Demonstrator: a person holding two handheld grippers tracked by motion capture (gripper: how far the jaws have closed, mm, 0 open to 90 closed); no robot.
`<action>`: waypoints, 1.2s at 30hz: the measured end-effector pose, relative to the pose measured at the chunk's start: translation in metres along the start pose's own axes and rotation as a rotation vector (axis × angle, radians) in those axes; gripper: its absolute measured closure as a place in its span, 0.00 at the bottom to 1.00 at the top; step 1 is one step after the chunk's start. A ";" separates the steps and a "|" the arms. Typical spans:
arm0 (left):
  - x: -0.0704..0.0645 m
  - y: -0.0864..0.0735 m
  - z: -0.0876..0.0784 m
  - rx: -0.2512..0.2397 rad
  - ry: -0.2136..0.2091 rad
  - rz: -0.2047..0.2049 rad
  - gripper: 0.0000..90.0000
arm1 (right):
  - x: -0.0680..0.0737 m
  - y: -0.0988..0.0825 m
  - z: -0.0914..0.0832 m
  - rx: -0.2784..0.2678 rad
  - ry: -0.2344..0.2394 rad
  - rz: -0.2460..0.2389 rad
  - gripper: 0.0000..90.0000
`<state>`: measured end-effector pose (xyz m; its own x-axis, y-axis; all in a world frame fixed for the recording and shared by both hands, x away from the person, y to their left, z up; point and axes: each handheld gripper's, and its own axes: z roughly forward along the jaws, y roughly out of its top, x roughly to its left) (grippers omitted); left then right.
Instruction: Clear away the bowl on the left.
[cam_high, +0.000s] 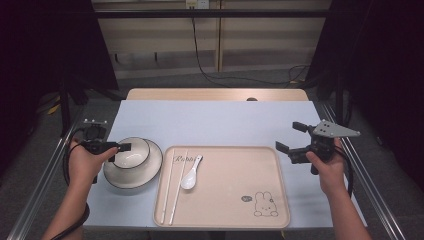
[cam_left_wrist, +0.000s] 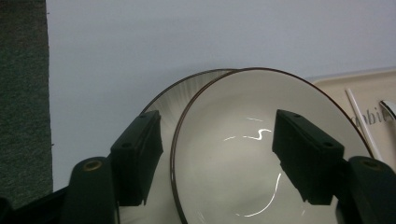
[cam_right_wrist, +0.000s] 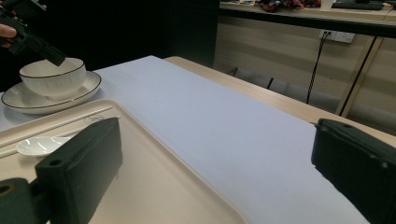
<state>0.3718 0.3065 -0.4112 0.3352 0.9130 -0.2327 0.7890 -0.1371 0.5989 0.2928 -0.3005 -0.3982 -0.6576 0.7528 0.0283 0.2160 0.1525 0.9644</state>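
White ceramic everywhere on this one. One bowl (cam_high: 131, 152) is sitting inside one plate (cam_high: 150, 170) on the pale blue tabletop (cam_high: 215, 122), just left of the beige tray (cam_high: 235, 200), and the left gripper (cam_high: 120, 148) is straddling the bowl's near rim: one jaw outside the wall, one jaw over the inside. From the left gripper view the jaws are standing partly apart around that rim (cam_left_wrist: 173, 154), and I can't see either pad actually pressing on it, so I'm reading it as lined up for a pinch rather than gripping. Grabbing by the rim makes sense to me, since a round bowl is too wide to take across.

Right gripper (cam_high: 291, 139) is hovering over the tabletop at the tray's right edge, jaws spread wide, holding nothing, probably just waiting its turn.

Count: one bowl, one plate, one tray, one white spoon (cam_high: 191, 175), one pair of chopsticks (cam_high: 171, 187). Spoon and chopsticks are lying on the tray's left part, so my guess is the bowl is heading for the open space there.
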 end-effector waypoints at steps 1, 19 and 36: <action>-0.001 -0.001 0.001 -0.010 -0.004 -0.023 0.40 | 0.000 0.000 0.000 0.000 0.000 0.000 0.02; 0.005 -0.012 0.012 0.061 0.001 -0.057 0.69 | -0.001 0.001 -0.001 -0.009 -0.004 -0.003 0.02; 0.003 -0.015 0.022 0.108 -0.025 -0.173 0.90 | -0.001 0.001 -0.002 -0.006 -0.006 -0.002 0.02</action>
<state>0.3722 0.3025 -0.4382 0.2015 0.9170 -0.3442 0.8862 -0.0210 0.4628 0.2923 -0.3023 -0.3971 -0.6537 0.7564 0.0249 0.2106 0.1502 0.9660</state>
